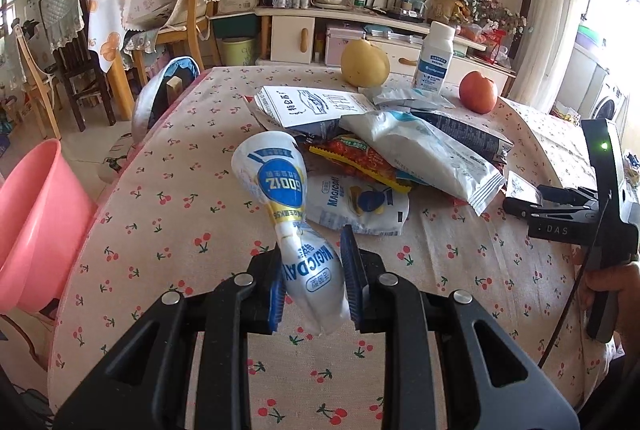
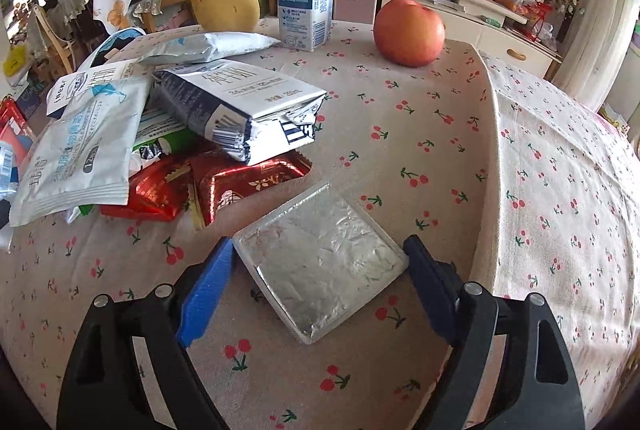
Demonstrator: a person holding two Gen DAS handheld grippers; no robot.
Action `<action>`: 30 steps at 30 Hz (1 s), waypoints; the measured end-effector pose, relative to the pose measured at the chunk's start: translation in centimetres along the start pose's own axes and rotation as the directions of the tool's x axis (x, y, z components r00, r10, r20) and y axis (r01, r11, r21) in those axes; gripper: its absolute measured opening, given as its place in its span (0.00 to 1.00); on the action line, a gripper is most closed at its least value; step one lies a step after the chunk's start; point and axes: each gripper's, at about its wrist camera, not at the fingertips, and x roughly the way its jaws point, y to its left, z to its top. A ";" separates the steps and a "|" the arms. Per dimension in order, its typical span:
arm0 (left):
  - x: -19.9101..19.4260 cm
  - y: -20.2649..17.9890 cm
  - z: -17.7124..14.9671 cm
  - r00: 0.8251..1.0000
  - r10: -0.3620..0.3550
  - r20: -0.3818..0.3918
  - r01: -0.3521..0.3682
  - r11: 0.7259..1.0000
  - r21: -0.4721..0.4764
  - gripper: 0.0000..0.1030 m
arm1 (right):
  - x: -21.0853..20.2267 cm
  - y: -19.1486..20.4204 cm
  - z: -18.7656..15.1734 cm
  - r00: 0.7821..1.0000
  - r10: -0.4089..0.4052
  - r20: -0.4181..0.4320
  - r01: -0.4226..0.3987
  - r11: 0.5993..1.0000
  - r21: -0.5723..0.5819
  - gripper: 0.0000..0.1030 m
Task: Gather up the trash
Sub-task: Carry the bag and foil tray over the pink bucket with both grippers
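My left gripper (image 1: 312,250) is shut on a white and blue squeeze pouch (image 1: 272,174), which it holds upright above the cherry-print tablecloth (image 1: 180,230). Behind it lies a heap of wrappers: a flattened carton (image 1: 316,106), a white wipes packet (image 1: 424,150), a red snack wrapper (image 1: 360,158) and a second white pouch (image 1: 360,202). In the right wrist view my right gripper (image 2: 319,244) stands open over a flat silver foil packet (image 2: 320,270) that lies on the cloth between its fingers. The heap (image 2: 240,106) sits to its left.
A pink basin (image 1: 36,222) stands off the table's left edge. At the far side of the table are a pear (image 1: 365,64), a white bottle (image 1: 434,58) and an apple (image 1: 478,92). A hand (image 1: 608,282) holds the right tool. Chairs and a TV cabinet stand behind.
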 end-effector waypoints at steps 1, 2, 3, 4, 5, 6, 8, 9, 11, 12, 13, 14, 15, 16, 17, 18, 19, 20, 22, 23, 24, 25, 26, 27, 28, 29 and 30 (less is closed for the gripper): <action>-0.3 0.2 0.1 1.000 0.007 0.009 -0.007 1.000 0.001 0.26 | -0.4 0.3 -0.1 1.000 0.001 0.009 -0.001 1.000 -0.002 0.82; -0.5 0.4 0.3 1.000 0.012 0.017 -0.012 1.000 0.002 0.26 | -0.9 0.6 -0.2 1.000 0.004 0.020 -0.004 1.000 -0.002 0.82; -0.7 0.6 0.4 1.000 0.018 0.025 -0.018 1.000 0.001 0.26 | -1.5 1.0 -0.3 0.999 0.007 0.032 -0.007 1.000 -0.001 0.82; -1.0 0.9 0.6 0.999 0.027 0.033 -0.027 1.000 0.001 0.26 | -2.0 1.2 -0.3 0.999 0.010 0.043 -0.010 1.000 0.002 0.82; -1.1 1.1 0.7 0.999 0.037 0.040 -0.037 0.999 0.000 0.26 | -2.5 1.5 -0.5 0.998 0.013 0.053 -0.013 1.000 0.005 0.82; -1.4 1.4 0.9 0.998 0.048 0.046 -0.048 0.999 -0.001 0.26 | -3.0 1.8 -0.5 0.998 0.015 0.063 -0.015 1.000 0.009 0.82; -1.8 2.2 1.2 0.996 0.063 0.058 -0.062 0.998 -0.013 0.26 | -4.0 2.3 -0.5 0.996 0.019 0.082 -0.021 1.000 0.017 0.82; -2.0 2.6 1.4 0.995 0.071 0.064 -0.070 0.997 -0.018 0.26 | -4.4 2.7 -0.5 0.995 0.024 0.092 -0.027 0.999 0.023 0.82; -2.4 3.5 1.8 0.991 0.102 0.083 -0.100 0.995 -0.024 0.26 | -5.4 3.4 -0.4 0.993 0.030 0.115 -0.034 0.999 0.035 0.82; -2.7 4.1 2.0 0.989 0.118 0.093 -0.115 0.993 -0.031 0.26 | -5.9 3.8 -0.3 0.991 0.033 0.127 -0.038 0.998 0.039 0.82; -3.0 4.7 2.1 0.987 0.128 0.100 -0.125 0.991 -0.039 0.26 | -6.4 4.2 -0.2 0.990 0.040 0.137 -0.046 0.998 0.043 0.82; -3.2 5.3 2.3 0.984 0.141 0.107 -0.136 0.989 -0.049 0.26 | -6.8 4.6 -0.2 0.988 0.047 0.147 -0.055 0.997 0.047 0.82; -3.4 5.8 2.5 0.981 0.156 0.114 -0.151 0.987 -0.055 0.26 | -7.1 5.1 -0.1 0.987 0.054 0.154 -0.063 0.997 0.049 0.82; -3.7 6.5 2.7 0.976 0.179 0.121 -0.172 0.983 -0.060 0.26 | -7.4 5.7 0.0 0.985 0.062 0.160 -0.070 0.996 0.047 0.82; -3.9 7.2 2.9 0.972 0.198 0.128 -0.191 0.979 -0.068 0.26 | -7.7 6.3 0.2 0.984 0.070 0.163 -0.078 0.996 0.043 0.82; -4.1 7.8 3.0 0.969 0.210 0.132 -0.202 0.976 -0.077 0.26 | -7.9 7.0 0.3 0.983 0.078 0.165 -0.085 0.996 0.037 0.82; -4.3 8.7 3.2 0.965 0.226 0.136 -0.215 0.972 -0.093 0.26 | -8.2 7.7 0.5 0.982 0.085 0.169 -0.091 0.995 0.030 0.82; -4.4 9.3 3.4 0.961 0.238 0.139 -0.225 0.969 -0.102 0.26 | -8.4 8.4 0.8 0.981 0.094 0.172 -0.100 0.995 0.024 0.82; -4.6 10.9 3.6 0.952 0.270 0.143 -0.253 0.960 -0.123 0.26 | -8.8 10.0 1.4 0.977 0.120 0.177 -0.123 0.992 0.006 0.82; -4.7 11.7 3.7 0.949 0.280 0.142 -0.262 0.956 -0.135 0.26 | -9.0 10.8 1.7 0.975 0.131 0.180 -0.133 0.991 -0.003 0.82; -4.8 12.6 3.8 0.946 0.294 0.141 -0.273 0.950 -0.151 0.26 | -9.2 11.8 2.0 0.972 0.147 0.184 -0.147 0.989 -0.013 0.82; -4.8 13.3 3.9 0.942 0.305 0.139 -0.282 0.946 -0.162 0.26 | -9.3 12.7 2.3 0.969 0.164 0.187 -0.163 0.986 -0.022 0.82; -4.9 14.0 3.8 0.938 0.318 0.137 -0.294 0.940 -0.174 0.26 | -9.5 13.8 2.6 0.964 0.183 0.190 -0.181 0.983 -0.032 0.82; -5.0 15.0 3.8 0.934 0.332 0.133 -0.305 0.933 -0.191 0.26 | -9.7 14.9 3.0 0.960 0.201 0.195 -0.196 0.980 -0.044 0.82; -5.1 15.7 3.9 0.931 0.341 0.129 -0.311 0.928 -0.205 0.26 | -9.7 16.1 3.5 0.956 0.217 0.198 -0.210 0.976 -0.059 0.82; -5.1 16.7 3.9 0.929 0.349 0.122 -0.317 0.922 -0.224 0.26 | -9.8 17.4 4.0 0.951 0.236 0.200 -0.225 0.971 -0.075 0.82; -5.1 17.3 3.9 0.927 0.356 0.117 -0.322 0.917 -0.237 0.26 | -9.8 18.6 4.6 0.946 0.254 0.202 -0.240 0.966 -0.091 0.82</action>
